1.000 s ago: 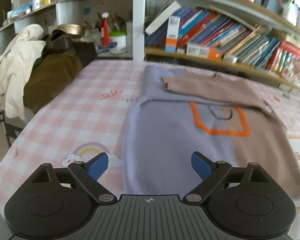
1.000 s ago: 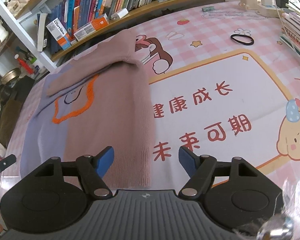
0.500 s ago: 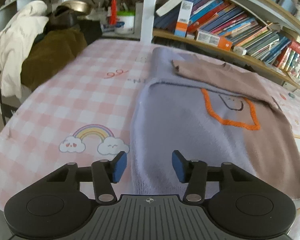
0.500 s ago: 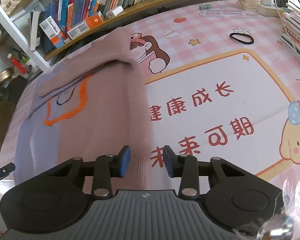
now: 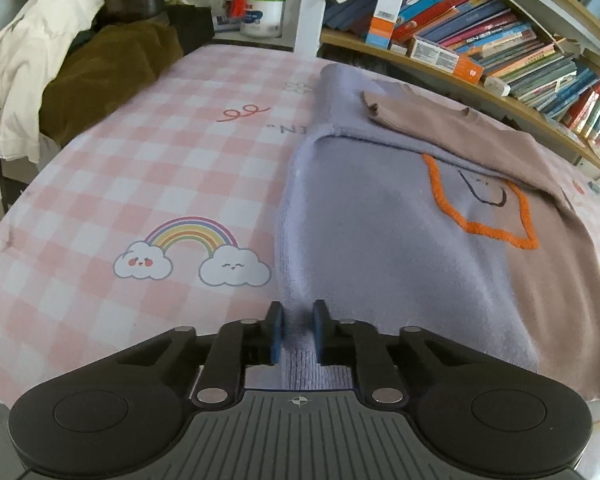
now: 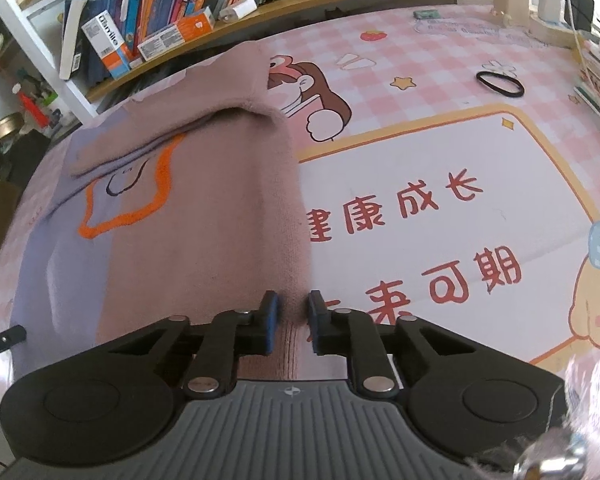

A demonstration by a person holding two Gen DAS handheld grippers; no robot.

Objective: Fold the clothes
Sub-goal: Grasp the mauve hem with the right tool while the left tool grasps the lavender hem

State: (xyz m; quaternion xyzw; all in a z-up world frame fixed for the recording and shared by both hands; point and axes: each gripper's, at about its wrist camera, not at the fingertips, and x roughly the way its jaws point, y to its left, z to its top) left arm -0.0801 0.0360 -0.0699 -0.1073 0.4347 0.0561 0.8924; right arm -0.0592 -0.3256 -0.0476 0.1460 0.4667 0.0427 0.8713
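Pinching the sweater hem at both corners, left gripper jaws clamped on lilac, right gripper jaws on brown, pink checked surface beneath.

Left tool now closed on sweater hem corner, right tool likewise, both lower

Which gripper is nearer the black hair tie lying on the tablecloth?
Right. The right gripper pinches the sweater's brown hem corner, on the side where the hair tie lies. The left gripper pinches the lilac corner, farther away across the sweater.
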